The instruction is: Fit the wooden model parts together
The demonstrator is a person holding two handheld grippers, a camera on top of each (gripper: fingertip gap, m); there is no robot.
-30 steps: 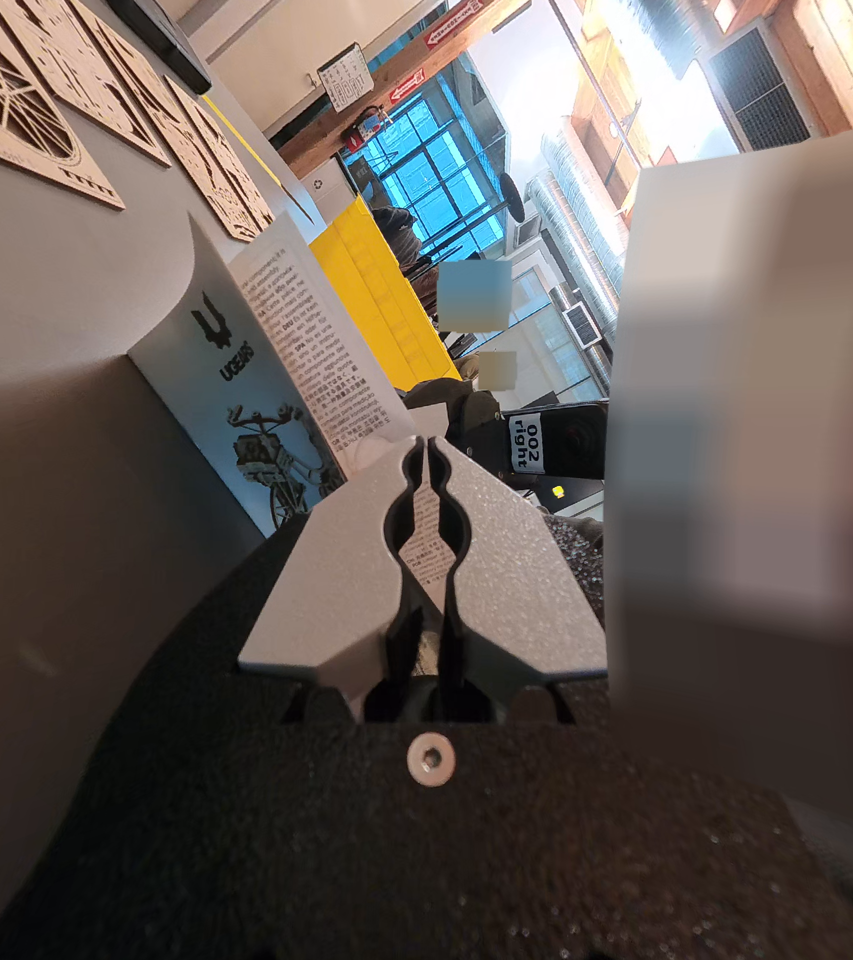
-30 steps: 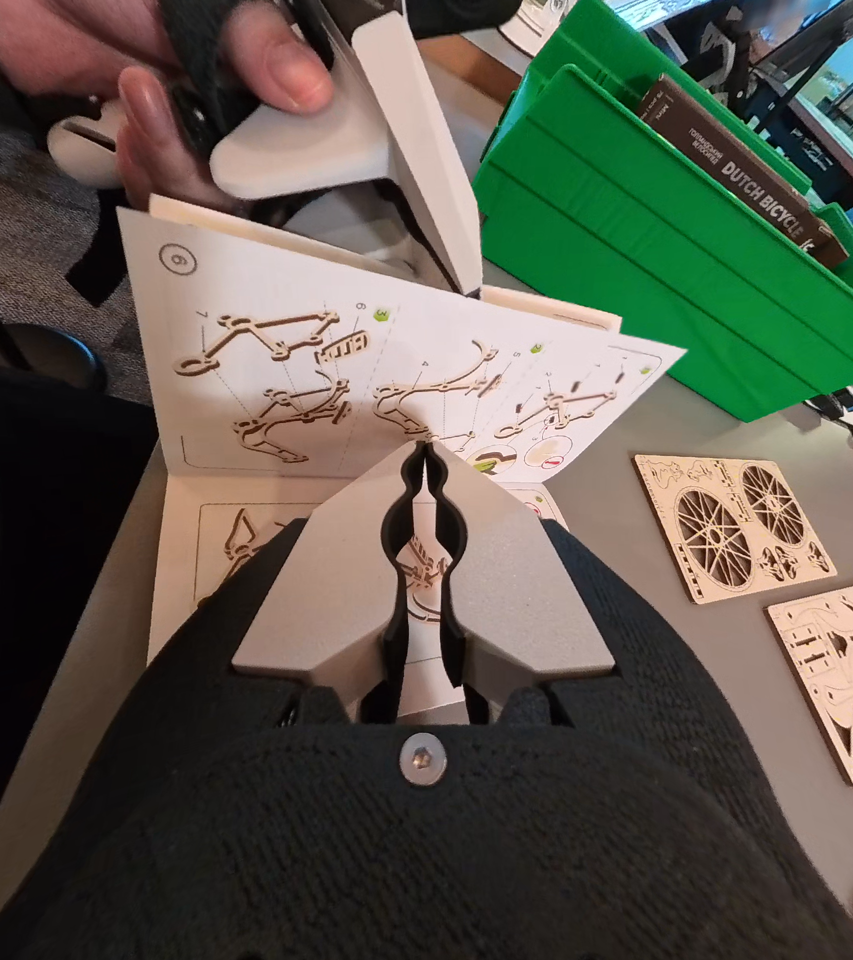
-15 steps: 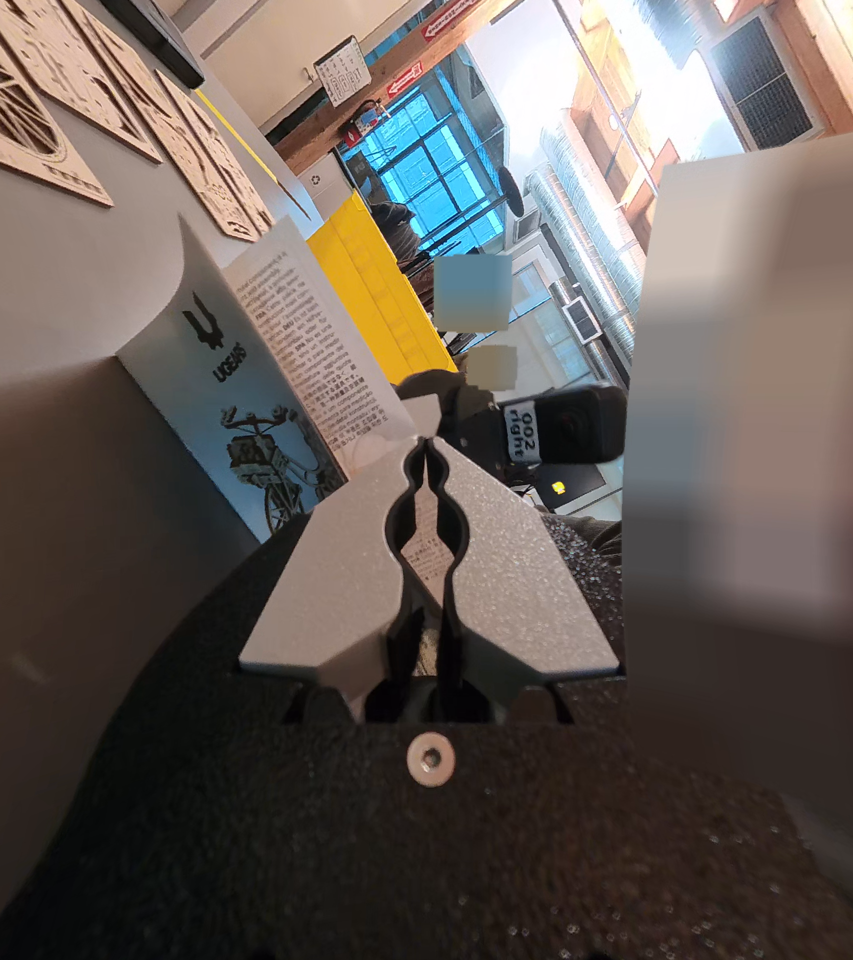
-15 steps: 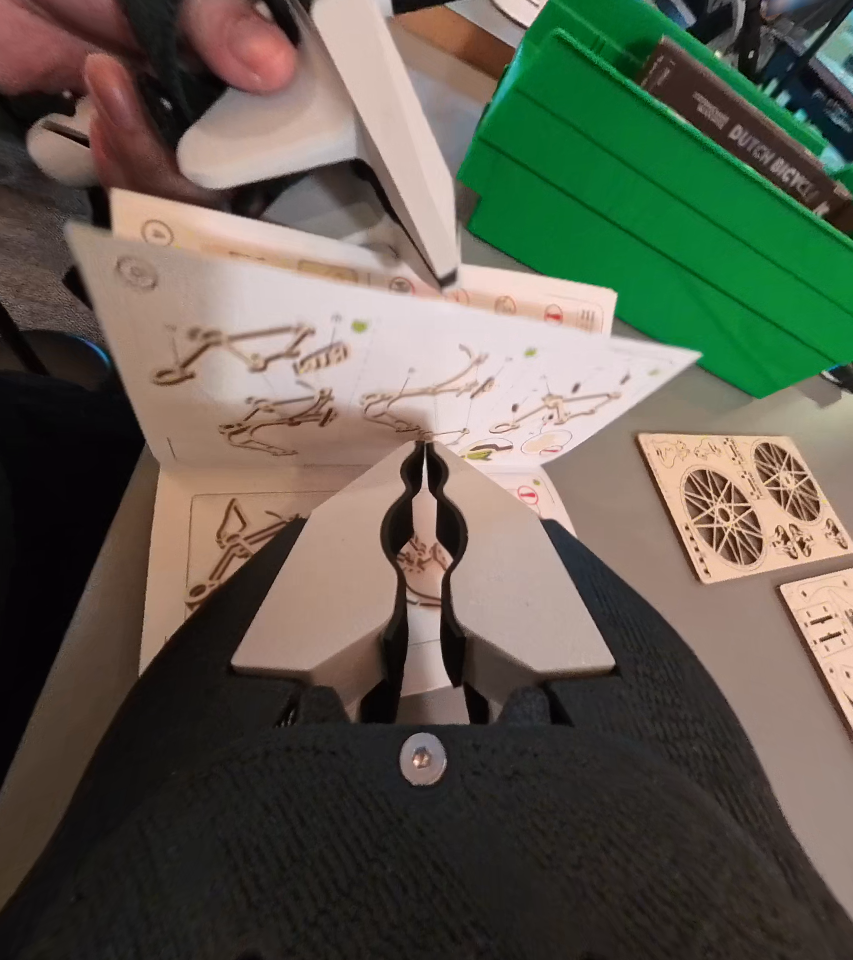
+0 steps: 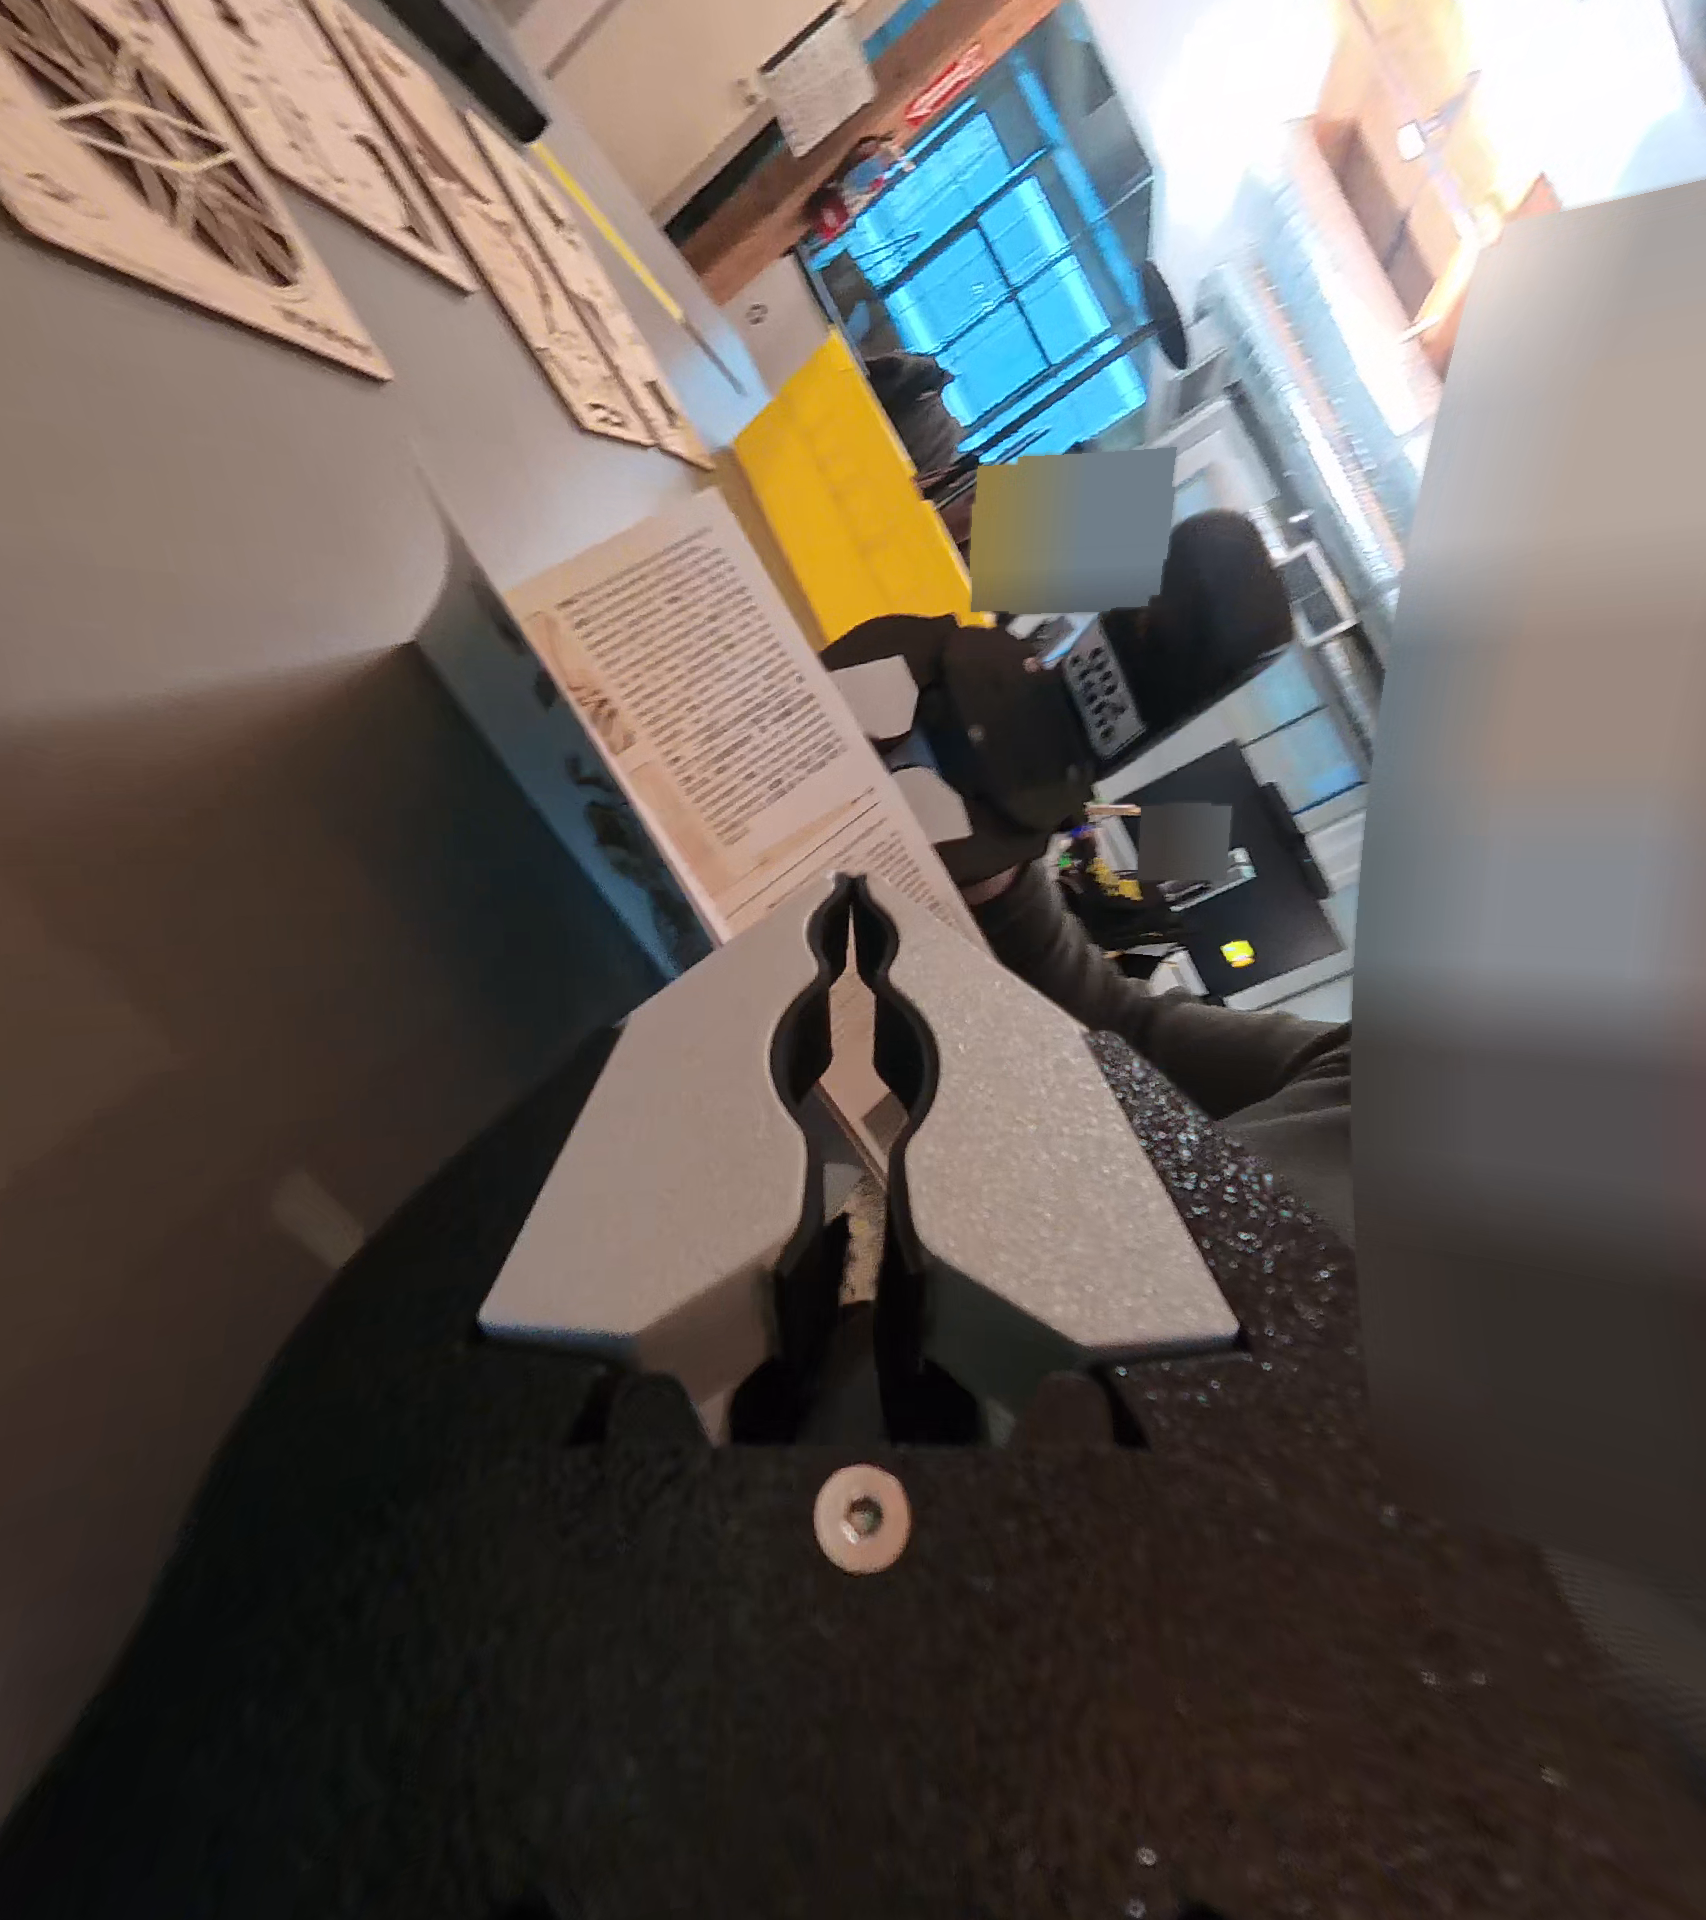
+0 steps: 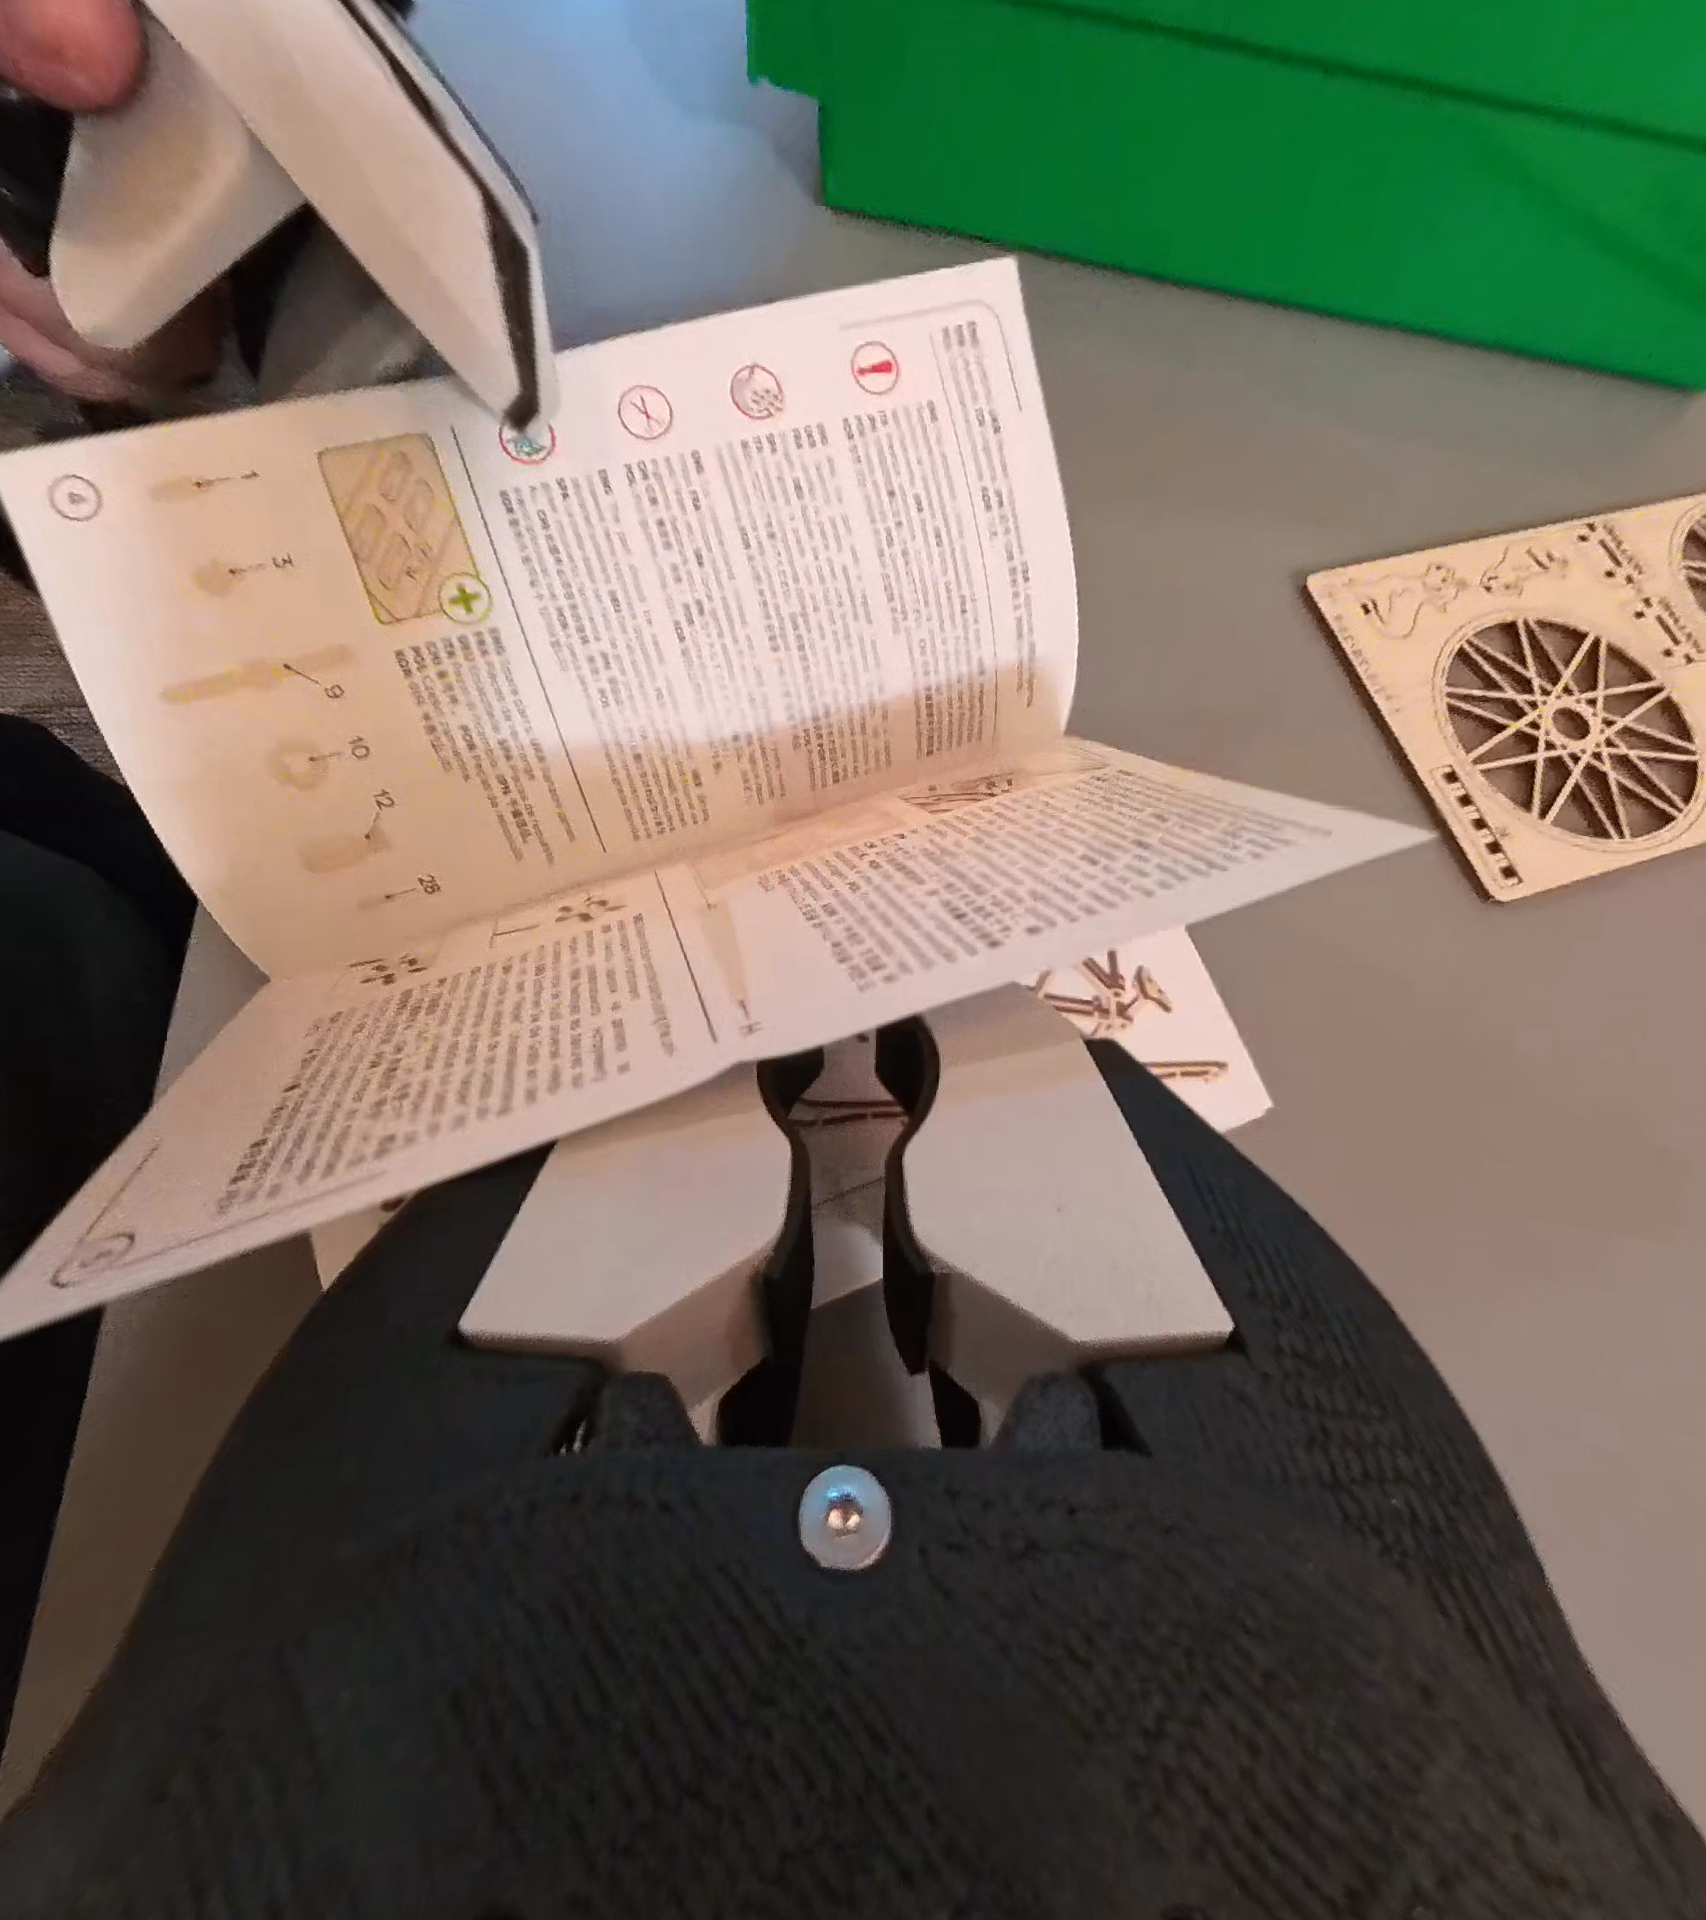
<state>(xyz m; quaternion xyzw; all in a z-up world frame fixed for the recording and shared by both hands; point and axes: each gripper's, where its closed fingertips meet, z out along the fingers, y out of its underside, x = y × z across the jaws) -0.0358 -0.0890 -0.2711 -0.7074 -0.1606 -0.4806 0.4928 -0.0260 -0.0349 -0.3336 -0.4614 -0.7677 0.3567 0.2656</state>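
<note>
Both hand-held grippers: left pinching booklet upright; right parted, tips hidden.

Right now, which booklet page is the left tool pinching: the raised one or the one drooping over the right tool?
The raised page: the left tool grips its top edge. The other page droops unheld across the right tool's fingers.

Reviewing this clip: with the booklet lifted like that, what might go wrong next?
1. The left gripper pinches only the top edge of one page of the booklet; pulling further may tear or crease it.
2. A loose page droops over the right gripper and hides its tips, so its next grasp would be half blind.
3. The swinging booklet may brush the wheel sheet nearby and shift it.
</note>
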